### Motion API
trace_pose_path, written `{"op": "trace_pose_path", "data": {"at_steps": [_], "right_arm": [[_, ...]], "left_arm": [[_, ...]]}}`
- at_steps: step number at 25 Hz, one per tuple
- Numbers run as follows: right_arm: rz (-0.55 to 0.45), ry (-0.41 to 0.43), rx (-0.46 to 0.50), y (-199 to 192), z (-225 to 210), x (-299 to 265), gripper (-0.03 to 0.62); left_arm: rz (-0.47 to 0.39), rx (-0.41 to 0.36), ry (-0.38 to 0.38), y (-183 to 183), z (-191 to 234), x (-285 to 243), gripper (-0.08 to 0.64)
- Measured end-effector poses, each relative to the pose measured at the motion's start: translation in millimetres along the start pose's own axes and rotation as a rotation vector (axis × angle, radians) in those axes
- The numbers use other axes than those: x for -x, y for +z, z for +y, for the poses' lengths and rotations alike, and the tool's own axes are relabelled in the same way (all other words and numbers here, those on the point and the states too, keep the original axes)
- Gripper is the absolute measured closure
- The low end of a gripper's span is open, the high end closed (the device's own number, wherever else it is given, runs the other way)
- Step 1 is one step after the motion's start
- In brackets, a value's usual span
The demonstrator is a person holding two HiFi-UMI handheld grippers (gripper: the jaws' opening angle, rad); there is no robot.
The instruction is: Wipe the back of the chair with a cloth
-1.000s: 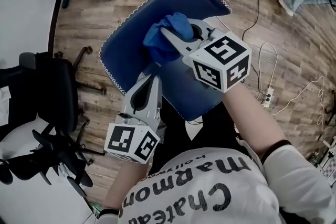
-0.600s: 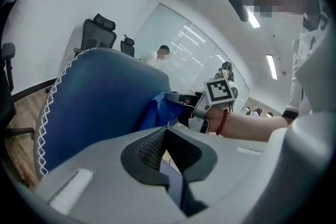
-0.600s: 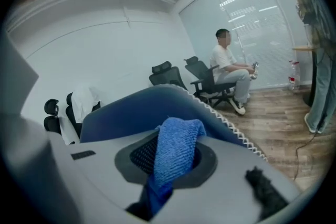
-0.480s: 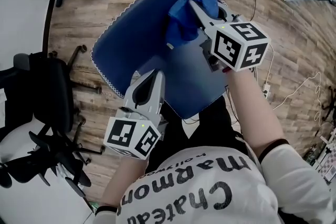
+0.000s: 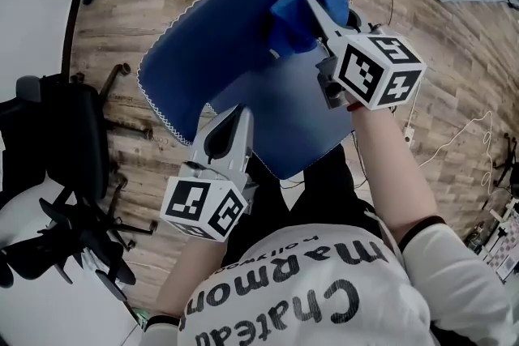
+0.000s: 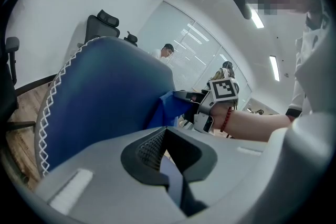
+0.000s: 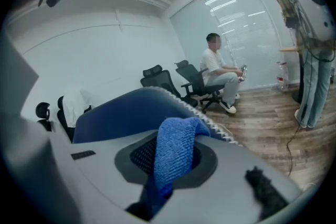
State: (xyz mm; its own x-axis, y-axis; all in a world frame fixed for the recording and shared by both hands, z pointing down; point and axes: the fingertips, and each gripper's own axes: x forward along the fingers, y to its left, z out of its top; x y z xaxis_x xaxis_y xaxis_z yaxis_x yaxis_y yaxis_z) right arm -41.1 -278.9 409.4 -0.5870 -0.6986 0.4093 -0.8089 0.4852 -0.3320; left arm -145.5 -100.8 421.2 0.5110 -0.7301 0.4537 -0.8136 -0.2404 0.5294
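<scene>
Cloth point(image 5: 296, 16): blue terry, bunched. It was pressed against the upper right part of the chair back point(image 5: 211, 53), close to its top edge.
Right gripper point(image 5: 312, 8): clenched on the cloth. In the right gripper view the folded terry filled the gap between the jaws and drooped over in front of them. The marker cube faced up toward the head camera.
Left gripper point(image 5: 235, 116): at the lower edge of the chair back, tips touching it. The jaws were drawn almost together on a thin dark-blue strip, which looked to be that edge.
Chair back: blue and padded, with white zigzag stitching round the rim. It stood between the two grippers.
Spacing: the grippers were well apart, the left at the near edge and the right toward the far edge.
Floor point(image 5: 122, 20): wood planks, with a white cable point(image 5: 478, 130) trailing at the right.
Surroundings: a black office chair point(image 5: 65, 142) stood at the left of the head view. In the right gripper view a seated person point(image 7: 218, 68) was far off by a glass wall.
</scene>
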Motion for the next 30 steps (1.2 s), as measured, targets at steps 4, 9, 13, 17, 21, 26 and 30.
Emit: {"op": "trace_pose_path", "data": {"at_steps": [4, 9, 13, 17, 21, 26, 30], "right_arm": [[0.093, 0.126, 0.054, -36, 58, -11, 0.538], [0.240, 0.350, 0.181, -87, 143, -9, 0.538], [0.328, 0.548, 0.260, -120, 210, 5, 0.537], [0.372, 0.712, 0.342, -141, 265, 18, 0.538], [0.344, 0.708, 0.362, -137, 263, 7, 0.537], [0.304, 0.524, 0.313, -108, 196, -19, 0.537], [0.254, 0.384, 0.303, -81, 138, -28, 0.538]], "left_arm": [[0.024, 0.019, 0.047, -16, 15, 6, 0.551], [-0.013, 0.065, 0.065, -30, 27, 20, 0.551], [0.003, 0.079, 0.079, -49, 35, 32, 0.551], [0.008, 0.087, 0.132, -52, 49, 40, 0.551], [-0.020, 0.091, 0.132, -40, 54, 37, 0.552], [0.000, 0.045, 0.106, -36, 51, 28, 0.552], [0.024, 0.029, 0.071, -41, 40, 20, 0.551]]}}
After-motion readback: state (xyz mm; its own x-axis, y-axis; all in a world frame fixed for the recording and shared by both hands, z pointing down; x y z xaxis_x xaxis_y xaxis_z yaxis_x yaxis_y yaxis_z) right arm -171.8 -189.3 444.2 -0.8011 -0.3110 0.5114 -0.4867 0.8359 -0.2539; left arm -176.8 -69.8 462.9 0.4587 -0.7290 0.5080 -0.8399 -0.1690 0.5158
